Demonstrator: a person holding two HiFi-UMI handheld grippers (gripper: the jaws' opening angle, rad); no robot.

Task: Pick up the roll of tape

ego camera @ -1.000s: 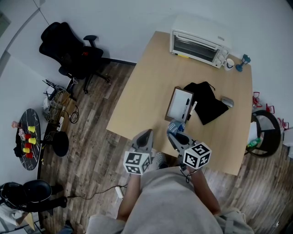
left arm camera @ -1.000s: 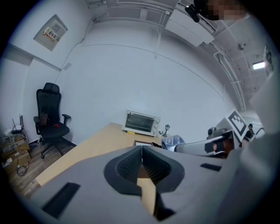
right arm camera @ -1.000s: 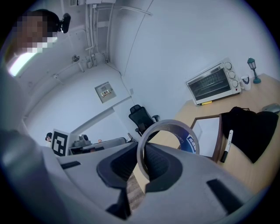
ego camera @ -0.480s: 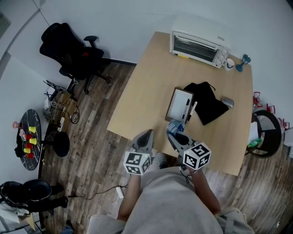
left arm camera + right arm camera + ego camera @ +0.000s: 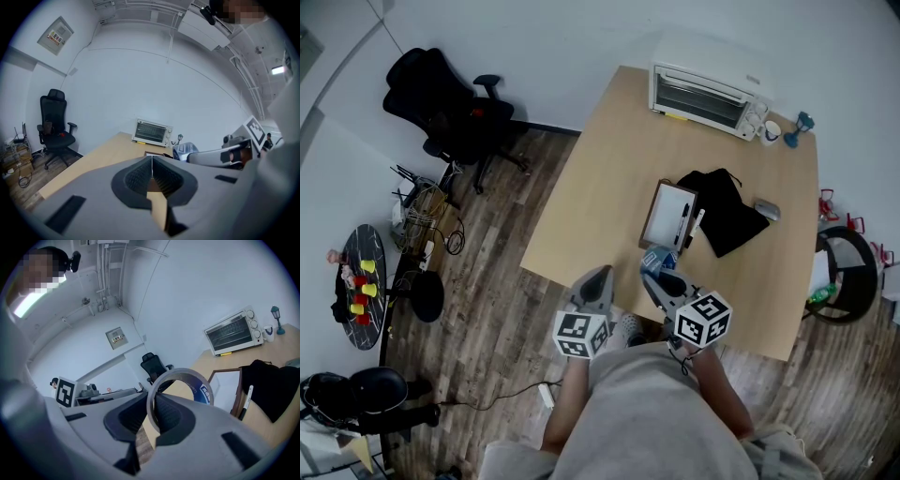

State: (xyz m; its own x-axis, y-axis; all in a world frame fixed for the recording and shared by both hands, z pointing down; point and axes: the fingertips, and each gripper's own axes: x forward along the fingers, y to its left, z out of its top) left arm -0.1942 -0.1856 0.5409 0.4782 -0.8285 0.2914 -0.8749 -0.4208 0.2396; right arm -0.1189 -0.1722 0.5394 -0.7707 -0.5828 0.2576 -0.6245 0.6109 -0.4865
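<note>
L tongs (image 5: 152, 165): jaws pressed together, nothing btwn them, idle by the near edge of the worktop (image 5: 600, 187). Just to their right is the roll of tape (image 5: 205, 391), already in my R tongs (image 5: 153, 403). Those jaws are a little apart and clamped across the ring's wall, one pad inside, one outside. The rest of the ring bulges out past the tips, twd the small whiteboard (image 5: 667, 214). R hand has it. Roll looks clear of the worktop, so I'd judge the pick-up about done.
</note>
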